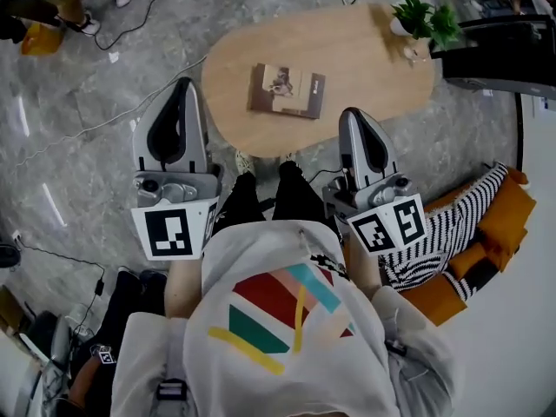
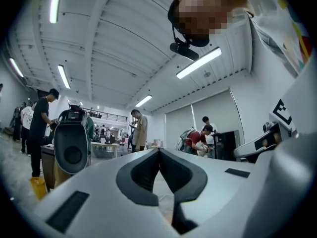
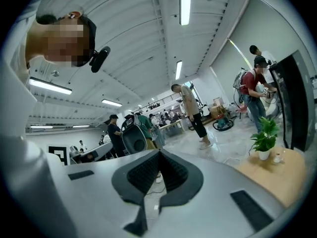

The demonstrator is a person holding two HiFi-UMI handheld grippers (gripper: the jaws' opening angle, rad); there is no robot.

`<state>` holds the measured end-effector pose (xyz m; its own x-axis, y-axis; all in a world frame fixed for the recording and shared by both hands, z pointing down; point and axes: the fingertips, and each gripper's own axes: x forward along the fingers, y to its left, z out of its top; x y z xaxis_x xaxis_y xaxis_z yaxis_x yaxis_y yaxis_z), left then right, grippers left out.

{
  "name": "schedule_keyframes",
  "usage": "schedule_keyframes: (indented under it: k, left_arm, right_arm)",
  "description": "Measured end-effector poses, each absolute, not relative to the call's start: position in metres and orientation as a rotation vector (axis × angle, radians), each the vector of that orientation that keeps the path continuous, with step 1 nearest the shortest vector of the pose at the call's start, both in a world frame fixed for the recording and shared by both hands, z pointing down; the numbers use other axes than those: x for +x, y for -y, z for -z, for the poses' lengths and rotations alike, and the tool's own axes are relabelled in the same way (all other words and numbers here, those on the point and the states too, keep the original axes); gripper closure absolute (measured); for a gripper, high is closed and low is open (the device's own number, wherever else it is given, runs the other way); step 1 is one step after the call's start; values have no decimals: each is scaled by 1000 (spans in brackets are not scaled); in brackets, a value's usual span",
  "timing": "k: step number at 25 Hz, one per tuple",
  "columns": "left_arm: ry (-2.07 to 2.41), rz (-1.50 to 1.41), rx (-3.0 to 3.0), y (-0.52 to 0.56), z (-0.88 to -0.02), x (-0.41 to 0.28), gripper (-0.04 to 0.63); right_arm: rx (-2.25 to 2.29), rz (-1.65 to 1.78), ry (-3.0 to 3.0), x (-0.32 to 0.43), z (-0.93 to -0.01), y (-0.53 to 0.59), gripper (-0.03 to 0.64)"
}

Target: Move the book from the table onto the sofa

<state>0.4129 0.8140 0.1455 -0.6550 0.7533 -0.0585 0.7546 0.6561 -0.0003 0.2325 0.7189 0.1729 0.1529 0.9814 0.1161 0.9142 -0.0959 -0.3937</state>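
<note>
book (image 1: 287, 91): on table (image 1: 373, 68), ahead of tools | left tool (image 1: 184, 85): together | right tool (image 1: 353, 114): together

R gripper (image 3: 159, 151) fingers together, nothing between; potted plant (image 3: 265, 135) on table (image 3: 275, 178) at right.

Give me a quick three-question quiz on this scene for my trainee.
1. True or false: the book lies on the table.
2. What stands at the table's far end? A) plant B) lamp C) kettle
3. Fill in: the left gripper and right gripper are both ____, with nothing between the jaws.

Key: 1 true; 2 A; 3 shut.
</note>
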Motion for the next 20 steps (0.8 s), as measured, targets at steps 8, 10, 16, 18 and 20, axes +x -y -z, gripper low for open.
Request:
schedule_keyframes:
  k: [8,10,16,18,20]
  left_arm:
    - [-3081,-175,1440,-833,-322,351,588]
    - [-3129,-205,1441,-836,-371,334,588]
    - [-3207,-499,1430,-837,-526,295,588]
    - [-3239,-619,1424,-832,-574,289,588]
    - [-3285,-707,1406,-824,-613,284,588]
  right_arm:
    - [-2025,-40,1823,185,-276,-750,606]
    - [-2006,-12,1795,183,-317,-757,605]
    - [-1986,120,1702,186,-444,-769,606]
    - [-1968,145,1673,187,-476,-768,606]
    - [-1948,165,1657,188,-500,-766,606]
